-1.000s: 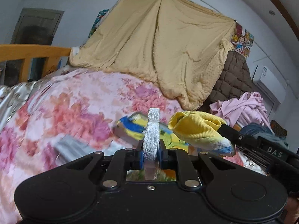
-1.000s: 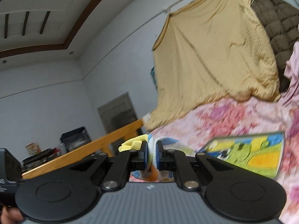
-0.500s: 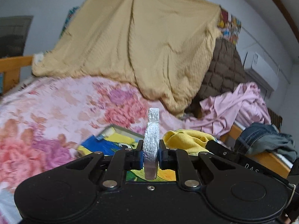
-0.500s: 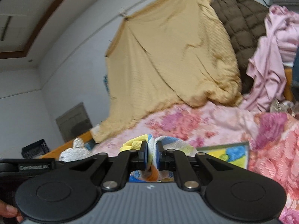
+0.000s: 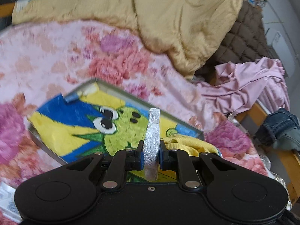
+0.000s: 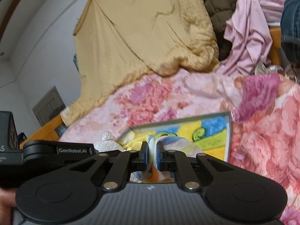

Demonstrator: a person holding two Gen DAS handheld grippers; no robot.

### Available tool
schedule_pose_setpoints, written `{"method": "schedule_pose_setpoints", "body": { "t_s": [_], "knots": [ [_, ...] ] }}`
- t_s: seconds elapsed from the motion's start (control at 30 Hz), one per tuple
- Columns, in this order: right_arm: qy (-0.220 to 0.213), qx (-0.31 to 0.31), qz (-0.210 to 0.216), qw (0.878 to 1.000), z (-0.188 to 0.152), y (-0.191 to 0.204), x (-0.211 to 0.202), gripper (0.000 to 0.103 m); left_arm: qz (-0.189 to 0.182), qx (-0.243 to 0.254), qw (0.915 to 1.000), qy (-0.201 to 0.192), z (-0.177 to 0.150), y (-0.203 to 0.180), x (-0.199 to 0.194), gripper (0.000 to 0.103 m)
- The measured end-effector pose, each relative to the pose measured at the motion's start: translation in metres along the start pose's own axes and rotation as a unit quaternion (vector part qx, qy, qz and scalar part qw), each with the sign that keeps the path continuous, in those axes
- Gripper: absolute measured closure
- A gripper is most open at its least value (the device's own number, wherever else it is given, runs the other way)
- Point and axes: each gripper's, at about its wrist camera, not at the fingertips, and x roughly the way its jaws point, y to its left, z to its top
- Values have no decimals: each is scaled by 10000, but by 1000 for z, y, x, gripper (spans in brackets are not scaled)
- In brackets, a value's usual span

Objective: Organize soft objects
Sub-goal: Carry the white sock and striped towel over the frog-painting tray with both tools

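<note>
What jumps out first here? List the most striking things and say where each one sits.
The tray lined with a bright cartoon frog towel lies on the pink floral blanket, just ahead of both grippers. The left gripper is shut on a white textured cloth, and the right gripper is shut on a yellow and blue towel over the tray. Behind, a tan blanket hangs high.

bedspread: pink floral | blanket: tan | tray: yellow-blue-green cartoon | sock: silver-white | cloth: yellow
</note>
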Motion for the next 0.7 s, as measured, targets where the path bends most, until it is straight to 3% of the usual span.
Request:
{"method": "schedule_pose_setpoints", "body": {
  "t_s": [0.23,0.47,0.63,0.7],
  "knots": [
    [413,-25,-251,9988,-6,-6,15,92,5,-546,9974,475,-2,11,35,88],
    [749,-283,-484,9956,-13,0,23,90,471,-579,9918,1036,-1,13,52,87],
    [968,-353,-616,9928,-17,-2,28,82,680,-516,9877,1306,-2,13,58,78],
    [1047,-318,-606,9922,-17,-4,30,82,720,-525,9872,1326,-2,13,58,67]
  ]
}}
